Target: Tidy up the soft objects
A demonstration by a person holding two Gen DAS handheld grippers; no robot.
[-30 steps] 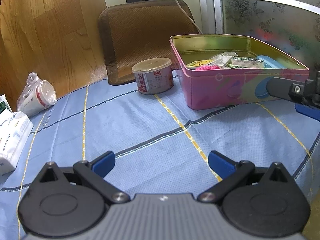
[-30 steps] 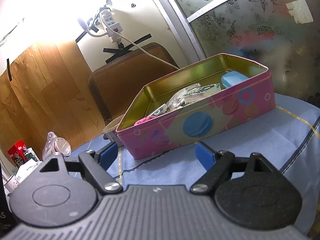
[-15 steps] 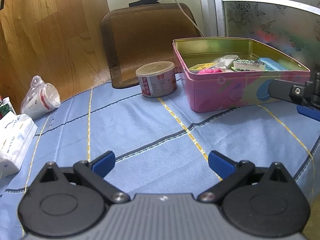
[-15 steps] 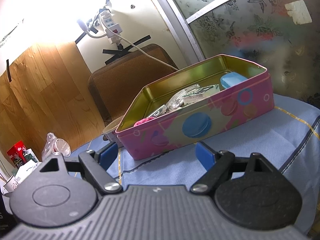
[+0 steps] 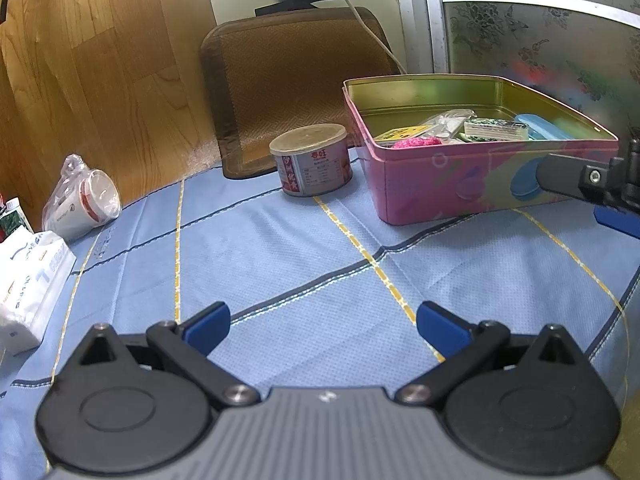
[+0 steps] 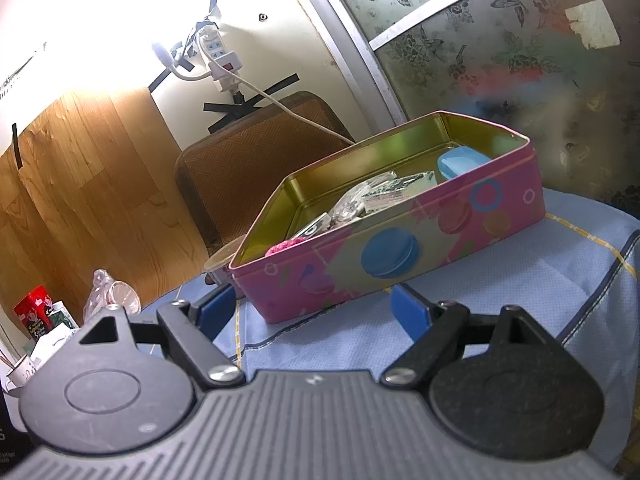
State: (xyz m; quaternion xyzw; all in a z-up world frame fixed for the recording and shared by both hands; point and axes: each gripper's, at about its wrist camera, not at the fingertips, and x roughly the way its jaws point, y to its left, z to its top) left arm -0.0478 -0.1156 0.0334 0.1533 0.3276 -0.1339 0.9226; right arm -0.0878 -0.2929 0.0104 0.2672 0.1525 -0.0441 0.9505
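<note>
pink fuzzy item in pink tin, right of centre frame | likely light, squashy; pinch its exposed top | 1 fuzzy item, several packets, 1 blue case, 1 can | left gripper spread wide, empty | right gripper spread wide, empty

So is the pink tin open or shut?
Open. The tin has no lid on; its gold inside and the packets in it show from above.
</note>
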